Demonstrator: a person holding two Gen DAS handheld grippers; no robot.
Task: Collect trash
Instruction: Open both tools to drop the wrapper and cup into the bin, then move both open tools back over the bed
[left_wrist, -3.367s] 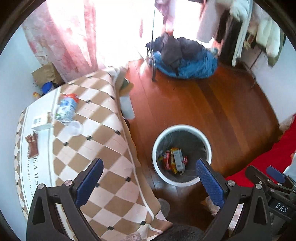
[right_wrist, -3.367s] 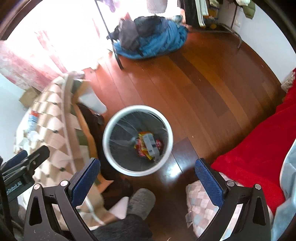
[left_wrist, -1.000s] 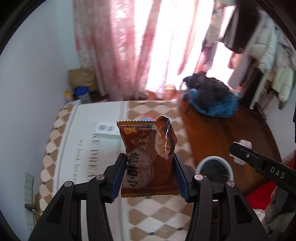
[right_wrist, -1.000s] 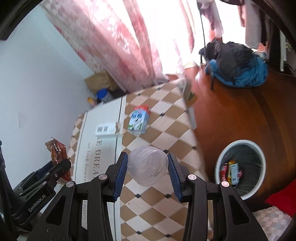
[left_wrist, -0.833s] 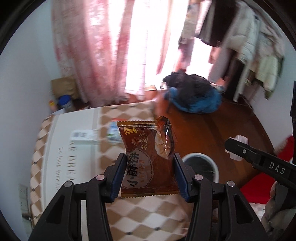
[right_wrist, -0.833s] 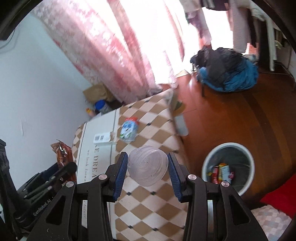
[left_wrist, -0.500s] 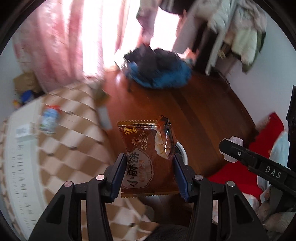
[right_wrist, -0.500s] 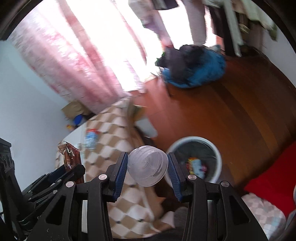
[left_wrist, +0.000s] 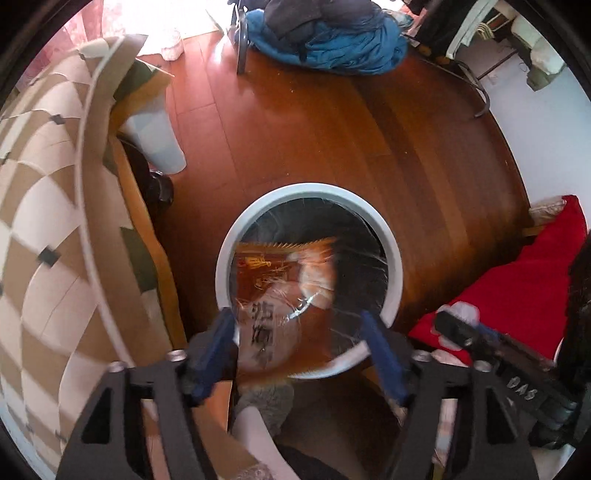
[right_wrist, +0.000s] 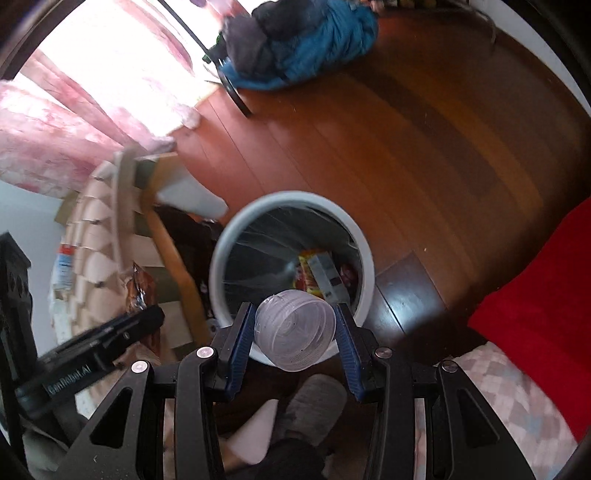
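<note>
The snack wrapper (left_wrist: 280, 302), brown with dark printed characters, sits between the blue pads of your left gripper (left_wrist: 299, 341), but it is smeared with motion blur and the jaws stand wider than the packet: its left edge lies against the left pad, while a gap shows before the right pad, so you are not clamping it. Just beyond those fingertips, straight ahead and below, is the white-rimmed trash bin (left_wrist: 391, 254) with its dark liner, and the wrapper overlaps the bin's mouth in the left wrist view. Your right gripper (right_wrist: 295, 338) is closed on the clear plastic cup (right_wrist: 295, 334), both blue pads pressing its sides, the cup lying sideways with its open mouth facing forward. Directly past it is the same bin (right_wrist: 364, 251), and inside it, ahead and slightly right of the cup, lie a yellow-red packet (right_wrist: 306, 275) and a grey carton (right_wrist: 327, 277). To the left of both grippers hangs the checkered tablecloth (left_wrist: 40, 236) over the table edge. Farther ahead the wooden floor (left_wrist: 314, 122) runs up to a blue heap of clothing (left_wrist: 332, 48). To your right lies a red fabric (right_wrist: 535, 280). Below the right gripper, nearest you, a grey slipper (right_wrist: 314, 404) shows on the floor.
</note>
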